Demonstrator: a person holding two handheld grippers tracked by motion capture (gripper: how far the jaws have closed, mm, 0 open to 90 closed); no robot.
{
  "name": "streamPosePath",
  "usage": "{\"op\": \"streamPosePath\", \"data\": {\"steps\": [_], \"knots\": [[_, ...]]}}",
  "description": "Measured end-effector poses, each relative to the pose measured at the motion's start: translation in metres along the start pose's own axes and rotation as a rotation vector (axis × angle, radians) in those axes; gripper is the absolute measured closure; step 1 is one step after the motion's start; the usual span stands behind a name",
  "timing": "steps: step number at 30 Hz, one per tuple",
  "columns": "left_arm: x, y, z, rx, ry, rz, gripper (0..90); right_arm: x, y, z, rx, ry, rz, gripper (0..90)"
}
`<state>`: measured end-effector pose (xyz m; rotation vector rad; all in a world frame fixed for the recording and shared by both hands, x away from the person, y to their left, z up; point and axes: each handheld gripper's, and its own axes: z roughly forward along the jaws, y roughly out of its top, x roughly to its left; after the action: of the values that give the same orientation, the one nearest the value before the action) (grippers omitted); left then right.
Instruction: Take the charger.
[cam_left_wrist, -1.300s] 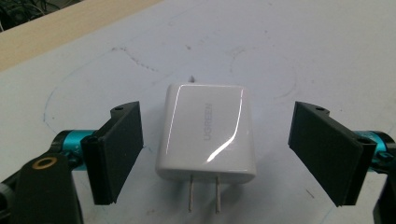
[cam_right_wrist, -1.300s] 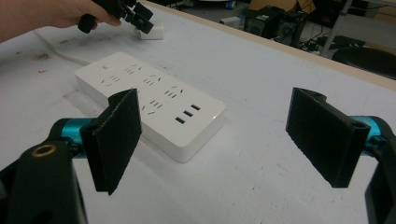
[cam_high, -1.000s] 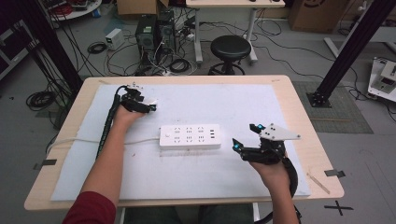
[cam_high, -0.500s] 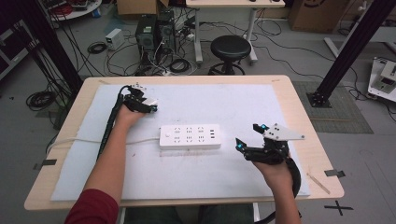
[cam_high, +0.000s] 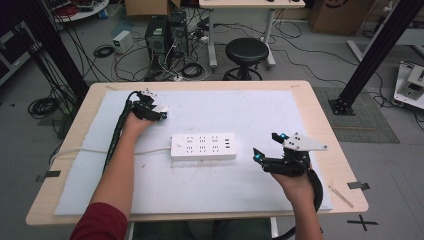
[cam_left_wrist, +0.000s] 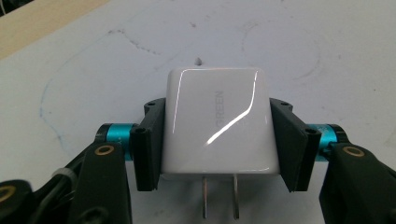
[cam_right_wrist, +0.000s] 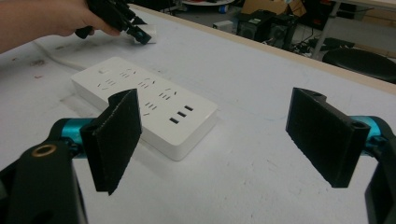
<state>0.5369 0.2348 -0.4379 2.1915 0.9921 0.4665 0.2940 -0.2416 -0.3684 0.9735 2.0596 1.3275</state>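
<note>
**Charger clamped by its flat sides, plug prongs free**

The white charger (cam_left_wrist: 219, 122) is a small, hard-shelled block with a glossy face, so I judge it light and stiff but slick: it could twist or slip if squeezed at a corner. The sound hold is the one it has now, pads flat on the two opposite side walls, leaving the two metal prongs (cam_left_wrist: 219, 196) clear at the near end. Those prongs are thin and look like the part most likely to bend if knocked.

The left gripper (cam_left_wrist: 219, 140) has just been closing and now presses on the charger from both sides. It sits on the white mat (cam_high: 260, 115), beyond the power strip (cam_high: 203, 146) and off past its cord end.

The power strip lies mid-desk, sockets up, its cord (cam_high: 85, 150) running out toward the desk's (cam_high: 327, 125) left edge. The right gripper (cam_high: 267, 145) hovers just off the strip's other end, jaws spread wide with nothing between them.
</note>
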Motion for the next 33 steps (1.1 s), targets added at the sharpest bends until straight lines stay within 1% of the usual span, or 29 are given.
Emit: {"op": "streamPosePath", "data": {"steps": [1,3,5,7,8,10,11,14,16,18,19,20,21,22,23,25,27,29,32,33], "knots": [[-0.001,0.001,-0.003,-0.005,-0.002,0.0,42.5,0.0,0.0,0.0,0.001,-0.001,0.001,18.7],[-0.003,0.004,-0.011,-0.016,-0.004,0.017,42.5,-0.001,0.001,0.0,0.003,0.006,0.007,18.7],[-0.007,0.008,-0.023,-0.039,-0.011,0.029,42.5,-0.003,0.002,-0.001,0.007,0.008,0.004,18.7],[-0.011,0.01,-0.037,-0.064,-0.015,0.036,42.5,-0.005,0.003,-0.002,0.012,0.021,0.005,18.6],[-0.014,0.011,-0.045,-0.081,-0.021,0.04,42.5,-0.006,0.004,-0.003,0.011,0.022,-0.002,18.7],[-0.021,0.011,-0.062,-0.105,-0.036,0.042,42.5,-0.007,0.005,-0.005,0.016,0.029,0.0,18.7],[-0.024,0.011,-0.07,-0.113,-0.043,0.055,42.5,-0.008,0.006,-0.006,0.015,0.034,-0.001,18.7],[-0.038,0.01,-0.097,-0.149,-0.06,0.059,42.5,-0.008,0.007,-0.007,0.018,0.052,0.001,18.7],[-0.048,0.009,-0.114,-0.172,-0.072,0.066,42.5,-0.008,0.008,-0.007,0.017,0.071,-0.007,18.7],[-0.06,0.007,-0.131,-0.17,-0.077,0.1,42.5,-0.006,0.009,-0.007,0.027,0.08,-0.008,18.7],[-0.064,0.005,-0.138,-0.174,-0.071,0.11,42.5,-0.006,0.009,-0.007,0.027,0.086,-0.017,18.7],[-0.069,0.004,-0.145,-0.18,-0.075,0.114,42.5,-0.005,0.01,-0.006,0.029,0.096,-0.022,18.7],[-0.073,0.002,-0.152,-0.189,-0.08,0.129,42.5,-0.003,0.01,-0.006,0.028,0.099,-0.026,18.7],[-0.077,0.0,-0.159,-0.195,-0.083,0.135,42.5,-0.002,0.01,-0.006,0.029,0.105,-0.032,18.7],[-0.082,-0.002,-0.164,-0.204,-0.085,0.139,42.5,-0.001,0.01,-0.006,0.03,0.113,-0.033,18.6],[-0.09,-0.006,-0.175,-0.213,-0.098,0.165,42.5,0.001,0.009,-0.006,0.031,0.12,-0.034,18.7],[-0.097,-0.011,-0.181,-0.222,-0.11,0.192,42.5,0.003,0.008,-0.004,0.038,0.135,-0.03,18.7],[-0.102,-0.018,-0.185,-0.224,-0.12,0.217,42.5,0.004,0.007,-0.002,0.043,0.143,-0.038,18.7],[-0.109,-0.027,-0.186,-0.218,-0.137,0.237,42.5,0.007,0.008,0.0,0.049,0.156,-0.045,18.7],[-0.111,-0.031,-0.185,-0.223,-0.147,0.233,42.5,0.009,0.008,0.0,0.053,0.158,-0.043,18.7]]}}
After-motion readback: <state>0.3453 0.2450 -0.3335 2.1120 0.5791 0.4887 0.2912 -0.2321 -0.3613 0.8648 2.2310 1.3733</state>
